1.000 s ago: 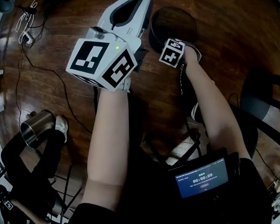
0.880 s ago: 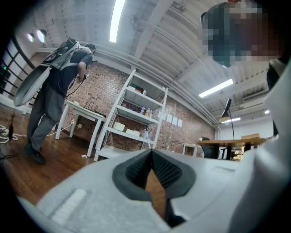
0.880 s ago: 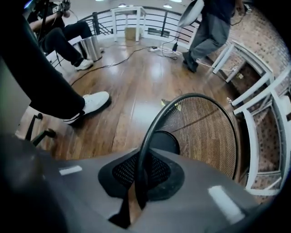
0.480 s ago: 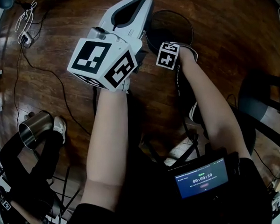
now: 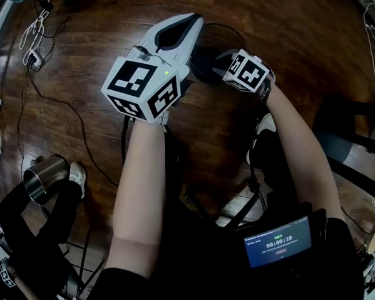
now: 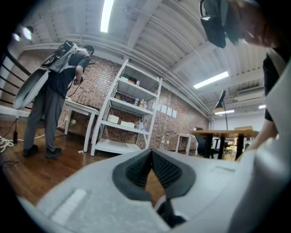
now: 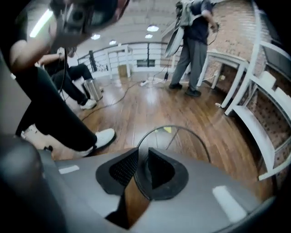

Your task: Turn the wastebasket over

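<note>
Head view. Shows wood floor (image 5: 95, 69) with left gripper (image 5: 192, 19) held out above it, tips together, just beside the dark mesh wastebasket (image 5: 203, 59). Puts right gripper (image 5: 228, 62) at the wastebasket's right edge, with marker cube (image 5: 247, 73) on top hiding the jaws here. Catches steel can (image 5: 39, 176) beside a seated person's shoe (image 5: 78, 174) at lower left, lit screen (image 5: 277, 240) at lower right.

Left gripper view. Shows left gripper (image 6: 151, 157) with pads (image 6: 136, 170) pressed together at the tips, nothing between, only floor through the gap lower down. Looks toward white shelf (image 6: 127, 113) and standing person (image 6: 50, 91).

Right gripper view. Shows right gripper (image 7: 143, 157) pinching the wastebasket (image 7: 175, 128) by its thin wire rim, which runs between the pads; mesh see-through, floor visible behind. Cannot tell tilt, or whether it touches the floor. Includes white shoe (image 7: 97, 139) at left.
</note>
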### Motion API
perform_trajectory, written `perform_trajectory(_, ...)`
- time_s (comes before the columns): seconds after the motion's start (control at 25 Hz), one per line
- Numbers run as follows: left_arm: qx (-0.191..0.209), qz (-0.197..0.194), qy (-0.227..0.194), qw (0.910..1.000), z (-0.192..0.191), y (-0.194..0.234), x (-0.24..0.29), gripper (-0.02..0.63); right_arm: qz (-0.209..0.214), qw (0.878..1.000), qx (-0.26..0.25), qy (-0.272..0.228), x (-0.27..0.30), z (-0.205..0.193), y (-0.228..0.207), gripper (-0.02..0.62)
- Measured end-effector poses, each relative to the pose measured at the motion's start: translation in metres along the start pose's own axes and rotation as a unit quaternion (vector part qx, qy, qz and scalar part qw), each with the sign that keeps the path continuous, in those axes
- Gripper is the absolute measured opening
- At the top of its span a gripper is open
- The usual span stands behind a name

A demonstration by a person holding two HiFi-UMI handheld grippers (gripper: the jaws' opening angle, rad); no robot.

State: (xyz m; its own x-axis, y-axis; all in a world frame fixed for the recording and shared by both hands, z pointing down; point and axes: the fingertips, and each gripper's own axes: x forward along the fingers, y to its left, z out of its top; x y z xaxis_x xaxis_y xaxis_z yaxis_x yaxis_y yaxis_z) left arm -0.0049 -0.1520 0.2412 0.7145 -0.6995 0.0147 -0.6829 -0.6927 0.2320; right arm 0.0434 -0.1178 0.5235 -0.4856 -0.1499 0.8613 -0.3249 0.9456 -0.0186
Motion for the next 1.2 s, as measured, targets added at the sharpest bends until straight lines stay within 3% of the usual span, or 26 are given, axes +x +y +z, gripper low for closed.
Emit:
perform_trajectory(0.12,0.006,-0.008,0.006,0.9999,-0.004,-0.008,0.001,0.002,-0.042,0.985,0.063,-0.152,-0.059,0.039,-0.019,0.044)
perform_trajectory(0.24,0.022,-0.017,0.015,0.9995,-0.006,-0.018,0.004,0.002,-0.077,0.948,0.131,-0.280,-0.123,0.063,-0.024,0.025)
perform_trajectory(0.36,0.041,-0.019,0.008,0.9990,-0.003,-0.030,0.008,0.002,-0.070,0.905,0.190,-0.374,-0.191,0.079,-0.016,0.023)
perform_trajectory(0.52,0.055,-0.027,0.013,0.9980,-0.009,-0.042,0.010,0.002,-0.100,0.860,0.192,-0.462,-0.256,0.096,-0.001,0.014)
perform_trajectory(0.6,0.050,-0.027,0.014,0.9983,-0.012,-0.045,0.011,0.002,-0.120,0.846,0.171,-0.491,-0.273,0.102,-0.002,0.011)
perform_trajectory(0.8,0.048,-0.026,0.013,0.9984,-0.013,-0.059,0.015,0.002,-0.121,0.854,0.135,-0.488,-0.264,0.104,-0.005,0.011)
perform_trajectory(1.2,0.034,-0.019,0.014,0.9991,-0.033,-0.077,0.018,0.002,-0.109,0.858,0.139,-0.482,-0.253,0.083,0.005,0.011)
